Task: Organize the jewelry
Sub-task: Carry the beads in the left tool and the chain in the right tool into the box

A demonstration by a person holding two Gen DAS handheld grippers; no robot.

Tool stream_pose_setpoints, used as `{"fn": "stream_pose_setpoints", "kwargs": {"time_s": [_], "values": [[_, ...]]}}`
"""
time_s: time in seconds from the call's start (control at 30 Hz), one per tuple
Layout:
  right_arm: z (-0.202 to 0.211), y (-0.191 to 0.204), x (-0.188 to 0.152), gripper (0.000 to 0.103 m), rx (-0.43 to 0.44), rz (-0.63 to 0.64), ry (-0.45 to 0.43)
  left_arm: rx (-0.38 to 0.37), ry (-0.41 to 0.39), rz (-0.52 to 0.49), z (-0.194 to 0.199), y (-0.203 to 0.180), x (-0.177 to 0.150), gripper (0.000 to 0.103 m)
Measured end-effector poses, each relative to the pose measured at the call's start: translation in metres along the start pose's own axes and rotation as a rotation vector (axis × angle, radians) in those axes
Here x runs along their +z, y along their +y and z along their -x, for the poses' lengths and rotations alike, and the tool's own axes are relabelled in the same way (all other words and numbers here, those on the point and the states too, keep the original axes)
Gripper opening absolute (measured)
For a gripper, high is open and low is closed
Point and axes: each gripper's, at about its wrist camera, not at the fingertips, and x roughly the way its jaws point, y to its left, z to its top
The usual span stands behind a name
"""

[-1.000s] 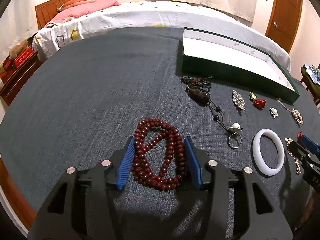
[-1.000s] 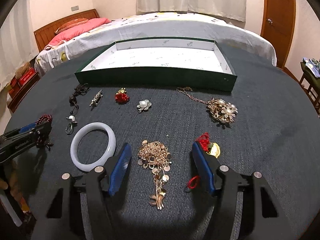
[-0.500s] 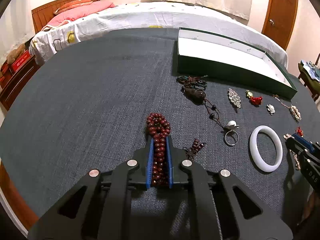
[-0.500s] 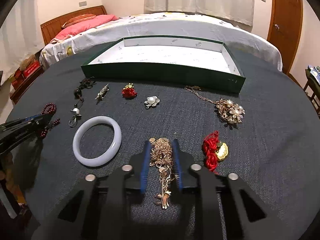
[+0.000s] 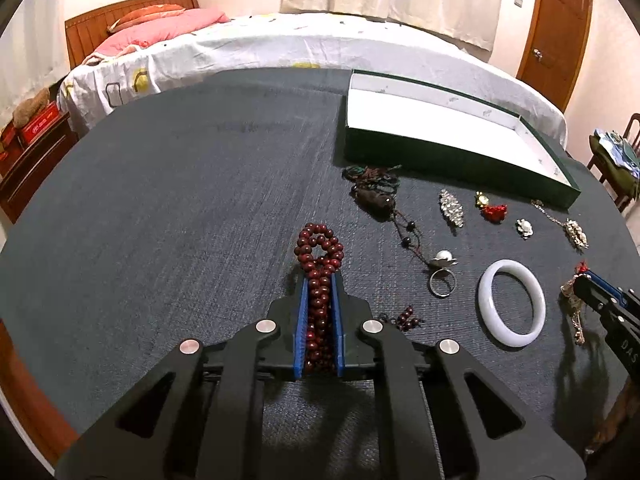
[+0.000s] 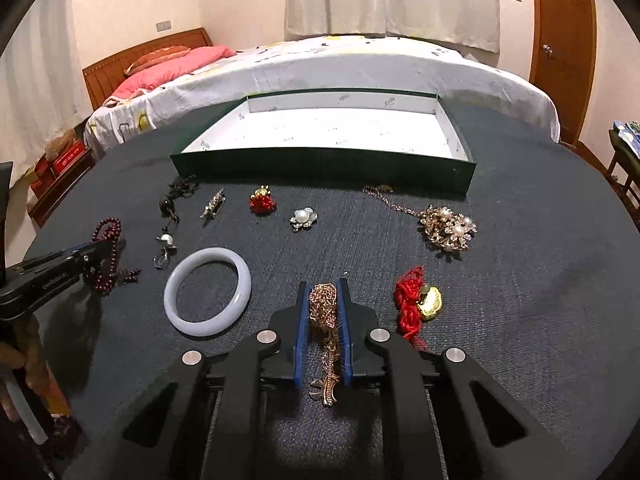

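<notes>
Left wrist view: the left hand-held gripper (image 5: pixel 320 312) is clenched on the red bead strand (image 5: pixel 319 280), its blue pads pressing both flanks. The jaws have just been closing, gathering the loose coil into one narrow bundle. The strand's long axis runs along the fingers, pointing away from the camera toward the green box (image 5: pixel 452 160); a small bead loop protrudes past the fingertips, and a short tail of beads (image 5: pixel 406 317) lies on the table (image 5: pixel 180 220) just beside the right finger. Compressing the coil probably lets the whole strand lift as one piece.

Right wrist view: the right hand-held gripper (image 6: pixel 325 312) is clenched on the gold chain necklace (image 6: pixel 324 312), and its jaws have likewise just been closing on it. The chain's long axis also follows the fingers, pointing toward the green box (image 6: pixel 320 168); its lower end hangs back between the finger bases.

Both pieces remain low on the table, on the near side of the box. Nothing lies on the white floor of the box, so it is presumably the destination. Between the grippers and the box lie a white bangle (image 6: pixel 208 292), a red tassel charm (image 6: pixel 416 304), a pearl brooch (image 6: pixel 303 219), and a gold pearl pendant (image 6: pixel 448 227), all well apart, which leaves clearance for each grasp.
</notes>
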Motion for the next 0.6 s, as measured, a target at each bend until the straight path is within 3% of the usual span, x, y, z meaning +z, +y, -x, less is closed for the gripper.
{"fn": "stream_pose_setpoints", "kwargs": {"time_s": [0.3, 0.6], "values": [[0.018, 0.0, 0.008, 0.014, 0.005, -0.007, -0.049, -0.003, -0.057, -0.002, 0.023, -0.002, 0.008, 0.011], [0.057, -0.003, 0.029, 0.014, 0.016, -0.011, -0.152, -0.035, -0.17, -0.02, 0.069, -0.015, 0.029, 0.011]]}}
